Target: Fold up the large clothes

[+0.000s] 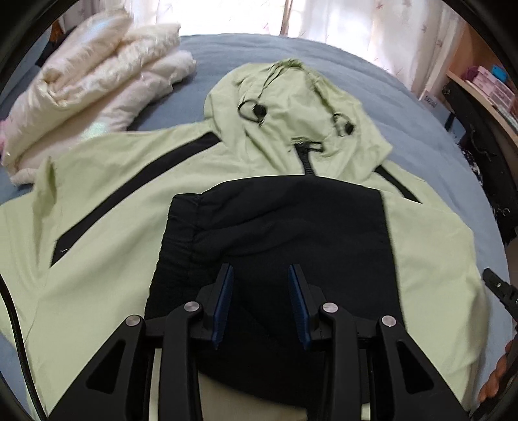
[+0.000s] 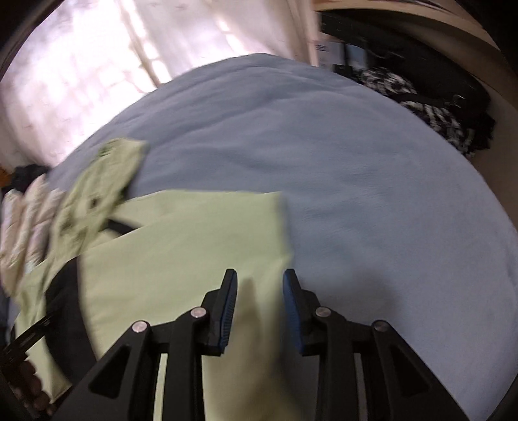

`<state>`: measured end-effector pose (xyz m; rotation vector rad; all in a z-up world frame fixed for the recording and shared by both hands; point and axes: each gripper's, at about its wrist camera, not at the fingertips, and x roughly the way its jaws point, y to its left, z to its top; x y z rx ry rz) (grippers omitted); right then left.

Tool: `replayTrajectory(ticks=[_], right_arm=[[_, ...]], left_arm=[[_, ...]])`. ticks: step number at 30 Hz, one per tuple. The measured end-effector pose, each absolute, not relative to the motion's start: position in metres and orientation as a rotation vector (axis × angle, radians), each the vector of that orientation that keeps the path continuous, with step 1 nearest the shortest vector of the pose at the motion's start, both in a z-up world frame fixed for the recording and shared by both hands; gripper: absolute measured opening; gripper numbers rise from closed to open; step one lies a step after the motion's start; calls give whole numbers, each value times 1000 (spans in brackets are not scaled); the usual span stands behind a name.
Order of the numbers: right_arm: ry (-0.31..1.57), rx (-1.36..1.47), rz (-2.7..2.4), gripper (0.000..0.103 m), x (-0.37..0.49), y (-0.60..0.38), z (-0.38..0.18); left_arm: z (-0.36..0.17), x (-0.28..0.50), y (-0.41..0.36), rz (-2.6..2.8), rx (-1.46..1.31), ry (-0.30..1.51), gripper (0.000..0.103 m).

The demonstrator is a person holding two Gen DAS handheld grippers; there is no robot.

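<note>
Jacket flat on blue bed, hood far, black sleeve crossed over chest. We reckon fold barely started: sides, hood left. Left gripper, right gripper both agape, holding nothing.

Ahead of me a blue bed carries a folded cream quilt; pale curtains hang behind it, and a wooden shelf stands alongside.
</note>
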<state>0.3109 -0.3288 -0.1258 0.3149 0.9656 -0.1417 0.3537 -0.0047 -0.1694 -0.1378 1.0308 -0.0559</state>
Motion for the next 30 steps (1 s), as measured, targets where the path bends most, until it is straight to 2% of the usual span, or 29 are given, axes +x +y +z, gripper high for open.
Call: replayTrajectory(ticks=[6, 8, 9, 13, 20, 22, 30], right_arm=[[1037, 260, 89, 29, 282, -243, -127], [1058, 223, 110, 29, 277, -228, -134], [1072, 209, 109, 29, 274, -224, -139], [1106, 275, 52, 29, 263, -248, -151], [1061, 417, -117, 28, 230, -321, -146], [1061, 435, -128, 29, 221, -325, -145], [1081, 426, -152, 29, 204, -312, -138]], left_arm=[[-165, 316, -13, -93, -163, 1019, 37], [-174, 309, -15, -93, -157, 1050, 44], [-178, 306, -15, -85, -156, 1058, 45], [-189, 299, -9, -55, -147, 1064, 45], [-188, 286, 3, -20, -149, 1064, 47], [-186, 285, 4, -8, -146, 1065, 50], [-165, 259, 5, -3, -135, 1046, 50]])
